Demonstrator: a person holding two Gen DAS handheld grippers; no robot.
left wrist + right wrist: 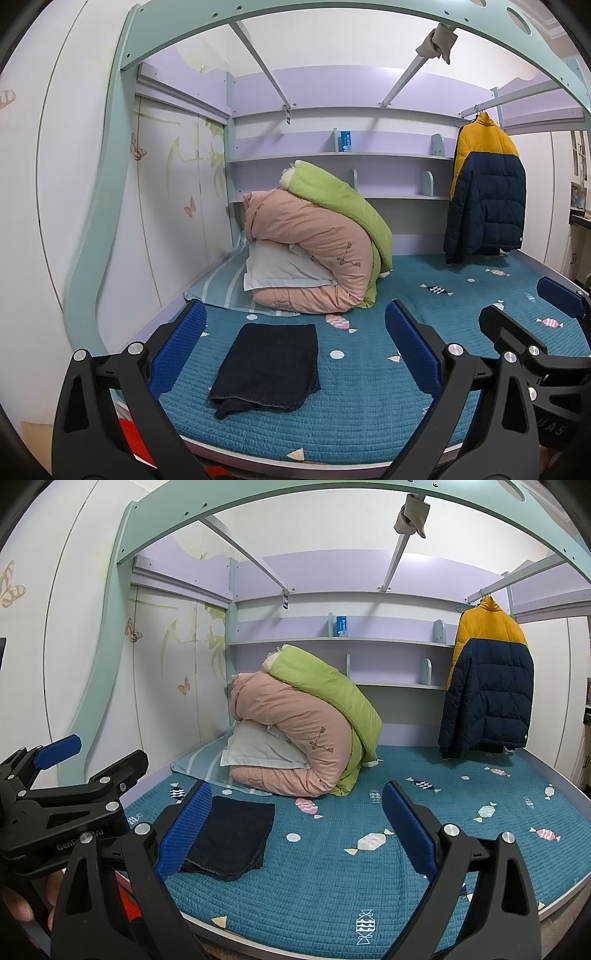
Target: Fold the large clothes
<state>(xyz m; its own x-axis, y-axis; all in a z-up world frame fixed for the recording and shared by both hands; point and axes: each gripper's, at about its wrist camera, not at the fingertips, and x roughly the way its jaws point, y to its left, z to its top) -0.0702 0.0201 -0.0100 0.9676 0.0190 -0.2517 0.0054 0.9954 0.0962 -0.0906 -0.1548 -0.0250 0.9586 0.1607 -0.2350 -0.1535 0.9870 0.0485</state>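
Observation:
A dark navy garment (267, 365) lies folded into a neat rectangle on the teal quilted bed (354, 402); it also shows in the right wrist view (231, 838). My left gripper (295, 350) is open and empty, held back above the near bed edge with the garment between its blue pads. My right gripper (299, 830) is open and empty, to the right of the garment. The left gripper shows at the left of the right wrist view (88, 766), and the right gripper at the right of the left wrist view (532, 301).
A rolled pink and green duvet (317, 243) with a white pillow sits at the back of the bed. A yellow and navy puffer jacket (485, 188) hangs on a rail at the right. Shelves (340, 157) line the back wall. A wardrobe stands left.

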